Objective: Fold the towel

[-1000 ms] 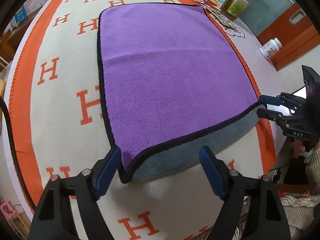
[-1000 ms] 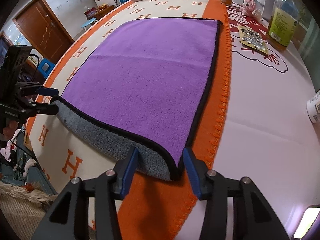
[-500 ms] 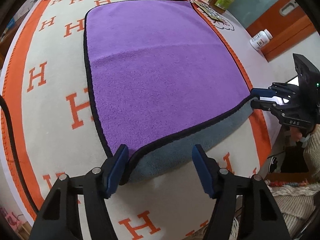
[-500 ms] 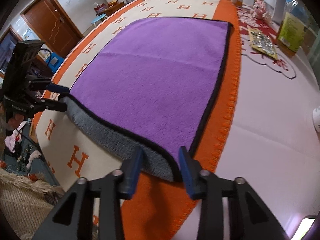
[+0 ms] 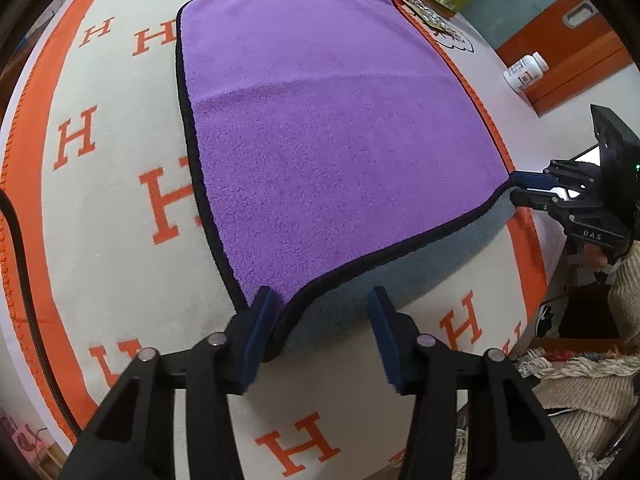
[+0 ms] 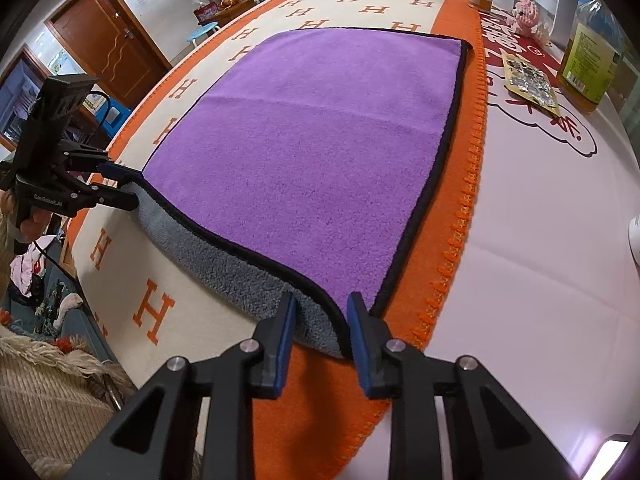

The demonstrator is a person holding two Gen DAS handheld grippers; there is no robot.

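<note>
Purple fleece on top and grey underneath, the towel is edged all round in black piping and lies spread on a cream blanket patterned with orange H letters, its right side running along the blanket's orange border. A faint crease crosses the purple face from side to side. Most of it lies flat, but the near edge is raised off the blanket, so the grey underside shows in a sagging band between the two near corners. The left gripper stands at the near left corner with its blue pads wide apart; the left pad touches the black hem, while the right pad stands apart from it over the grey side, so it has no pinch on the cloth. The right gripper sits at the near right corner, its pads much closer together with the curled corner between them, though from here I cannot tell whether they press the cloth or merely flank it. Bottles and a foil packet stand well apart on the far right.
</note>
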